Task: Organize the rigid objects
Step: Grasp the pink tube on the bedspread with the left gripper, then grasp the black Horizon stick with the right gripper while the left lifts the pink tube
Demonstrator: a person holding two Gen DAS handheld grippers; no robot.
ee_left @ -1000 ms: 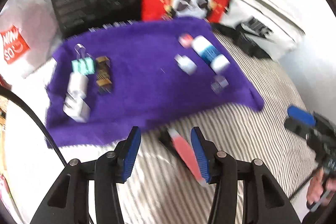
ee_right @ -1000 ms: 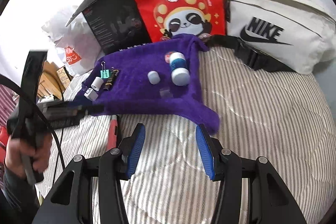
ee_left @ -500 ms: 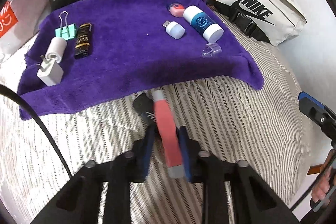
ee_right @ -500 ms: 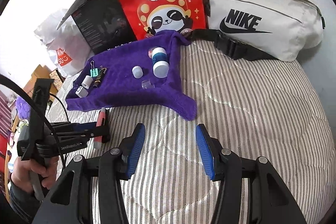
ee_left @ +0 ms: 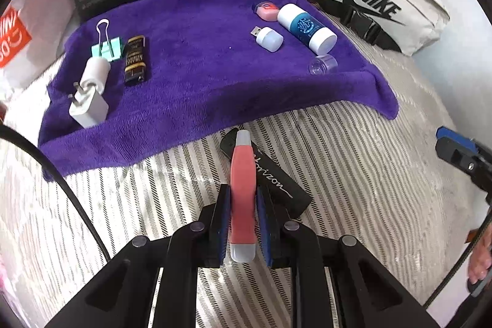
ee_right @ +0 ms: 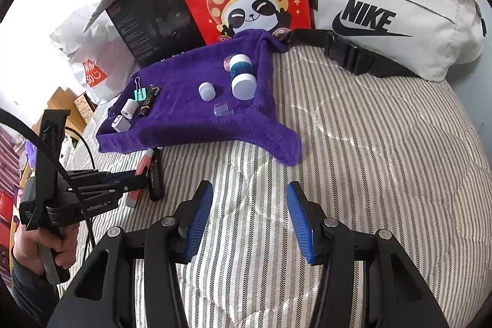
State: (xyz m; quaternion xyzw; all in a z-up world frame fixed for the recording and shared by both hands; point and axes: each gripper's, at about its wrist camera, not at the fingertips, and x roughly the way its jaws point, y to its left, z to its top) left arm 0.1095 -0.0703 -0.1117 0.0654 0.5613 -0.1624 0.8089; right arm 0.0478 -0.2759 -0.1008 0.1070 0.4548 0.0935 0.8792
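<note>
Most small items already lie on the purple towel [ee_left: 196, 82]; the pink pen [ee_left: 243, 189] and a black case [ee_left: 276, 180] are still on the bed beside it; the left gripper [ee_left: 243, 223] has its jaws clamped on the pen; the right gripper [ee_right: 249, 223] hangs with jaws apart, empty.

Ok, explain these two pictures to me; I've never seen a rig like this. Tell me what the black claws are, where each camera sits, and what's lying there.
No robot here: a person carries a hand-held gripper in each hand, with a camera on each looking along its two fingers. The left hand-held gripper is shut on a pink pen-shaped tool with pale ends, which lies across a black flat case on the striped bedcover. The right hand-held gripper is open and holds nothing. Beyond lies a purple towel holding small items, among them a white charger plug and a white-and-blue bottle.
</note>
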